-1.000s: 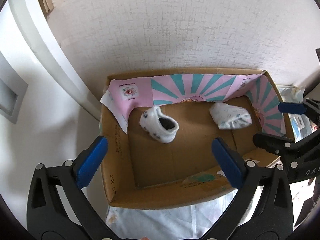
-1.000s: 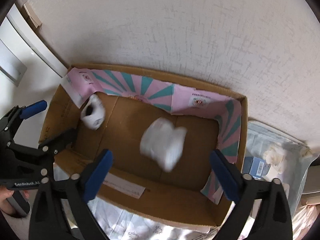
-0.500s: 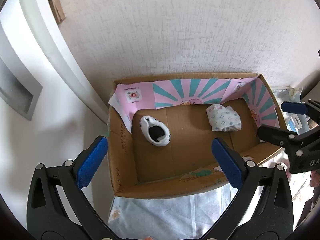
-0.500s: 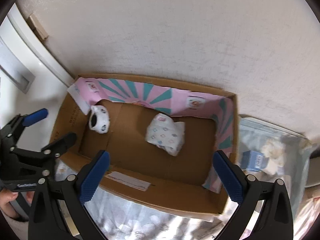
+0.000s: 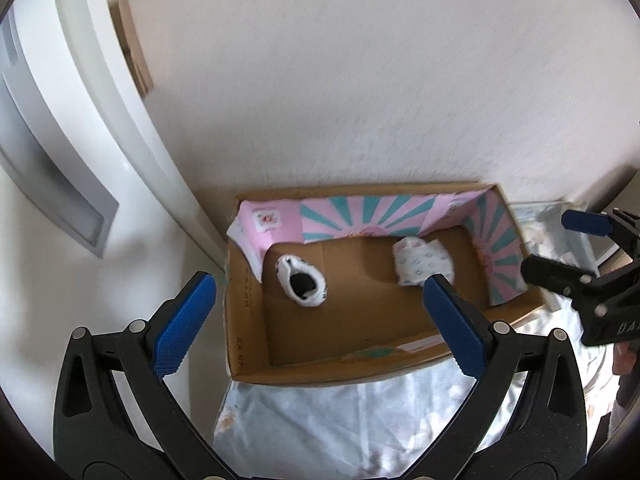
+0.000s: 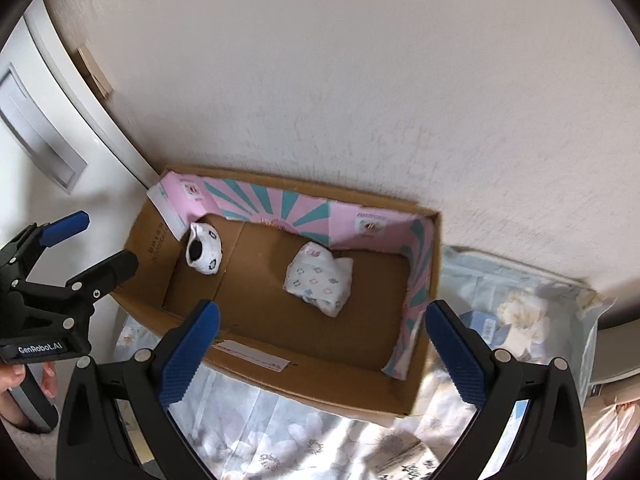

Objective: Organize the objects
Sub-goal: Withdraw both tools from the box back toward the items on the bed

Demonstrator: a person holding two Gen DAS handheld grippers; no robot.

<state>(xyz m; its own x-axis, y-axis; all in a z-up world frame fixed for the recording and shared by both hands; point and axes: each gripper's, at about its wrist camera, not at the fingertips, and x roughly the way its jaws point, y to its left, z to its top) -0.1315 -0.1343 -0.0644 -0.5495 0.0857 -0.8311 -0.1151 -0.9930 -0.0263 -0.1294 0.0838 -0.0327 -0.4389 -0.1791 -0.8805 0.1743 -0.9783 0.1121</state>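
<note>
Both my grippers are spread wide with nothing between the pads right now — left gripper (image 5: 318, 312) and right gripper (image 6: 322, 342) both hang above the near edge of the cardboard box (image 6: 320, 384), which sits against the wall. Inside it there's a little white sock (image 6: 205, 249) with dark dots at the left end, opening facing up, and a folded patterned cloth (image 6: 320, 278) closer to the middle-right, the two well apart on the box floor. So my read is the drop-off step is done and I'm between items. Next move would be swinging the right one over to the clear bag (image 6: 520, 316) just right of the box, where a small blue carton (image 6: 482, 326) and something white and fluffy (image 6: 520, 316) sit. Only real obstacle I see is the pink-and-teal liner (image 6: 418, 276) standing up along that side — got to clear it, and the bag looks slippery to pinch through.
</note>
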